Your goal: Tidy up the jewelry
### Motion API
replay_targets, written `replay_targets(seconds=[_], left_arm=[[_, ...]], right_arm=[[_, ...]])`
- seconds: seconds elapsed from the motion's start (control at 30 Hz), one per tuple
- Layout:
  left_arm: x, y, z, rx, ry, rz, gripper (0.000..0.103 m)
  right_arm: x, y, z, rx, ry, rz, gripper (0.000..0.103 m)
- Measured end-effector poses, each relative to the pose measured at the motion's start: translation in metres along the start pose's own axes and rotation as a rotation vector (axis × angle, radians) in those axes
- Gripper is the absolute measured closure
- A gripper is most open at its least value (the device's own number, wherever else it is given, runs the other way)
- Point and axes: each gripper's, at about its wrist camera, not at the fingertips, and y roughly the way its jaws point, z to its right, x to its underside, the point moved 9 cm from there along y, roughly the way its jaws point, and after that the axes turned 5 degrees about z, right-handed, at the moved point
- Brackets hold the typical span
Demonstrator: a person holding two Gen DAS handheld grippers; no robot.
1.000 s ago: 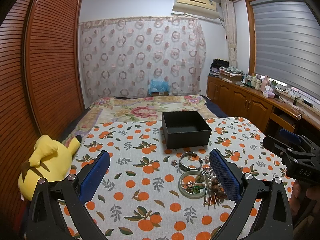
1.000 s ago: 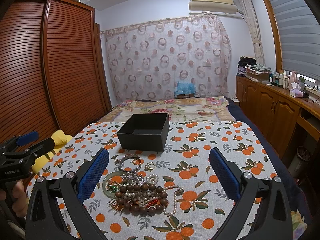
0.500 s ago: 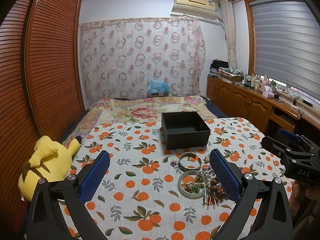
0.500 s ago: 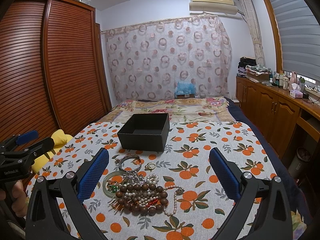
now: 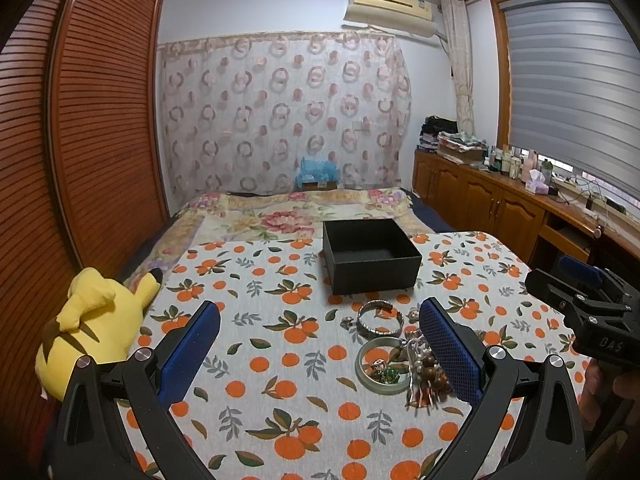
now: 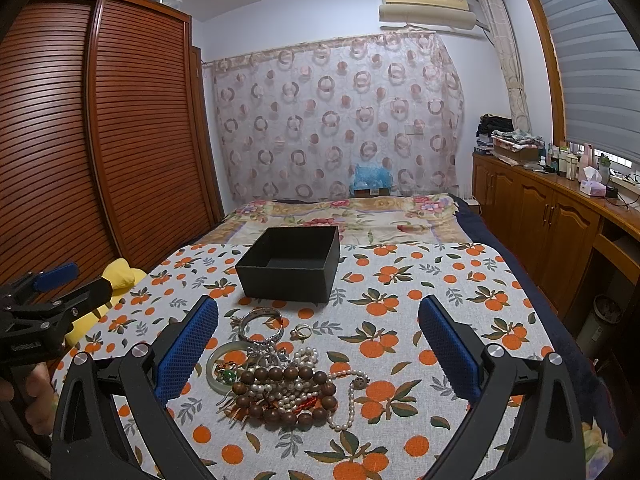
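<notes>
An open, empty black box (image 5: 371, 255) (image 6: 291, 262) stands on the orange-print cloth. In front of it lies a jewelry pile (image 6: 280, 376): a silver bangle (image 6: 261, 321) (image 5: 379, 318), a pale green bangle (image 6: 229, 364) (image 5: 382, 364), a small ring (image 6: 302, 332), brown wooden beads (image 6: 286, 394) and a pearl strand (image 6: 348, 396). My left gripper (image 5: 320, 344) is open and empty, left of the pile. My right gripper (image 6: 318, 344) is open and empty, above the pile's near side.
A yellow plush toy (image 5: 94, 320) lies at the cloth's left edge. A floral bedspread (image 5: 280, 216) stretches behind the box. A wooden wardrobe (image 5: 80, 140) is on the left and wooden cabinets (image 5: 500, 204) with bottles on the right.
</notes>
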Motion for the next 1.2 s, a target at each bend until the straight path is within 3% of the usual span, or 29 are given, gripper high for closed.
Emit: replay_targets(seconds=[0.8,1.2], left_arm=[[0.008,0.003,0.001,0.001,0.0,-0.002,0.006],[0.028,0.024,-0.001,0.01,-0.006,-0.059,0.006]], right_arm=[[0.001,0.0,-0.001,0.0,-0.001,0.0,0.002],[0.008,0.005,0.001,-0.014,-0.009,-0.029,0.002]])
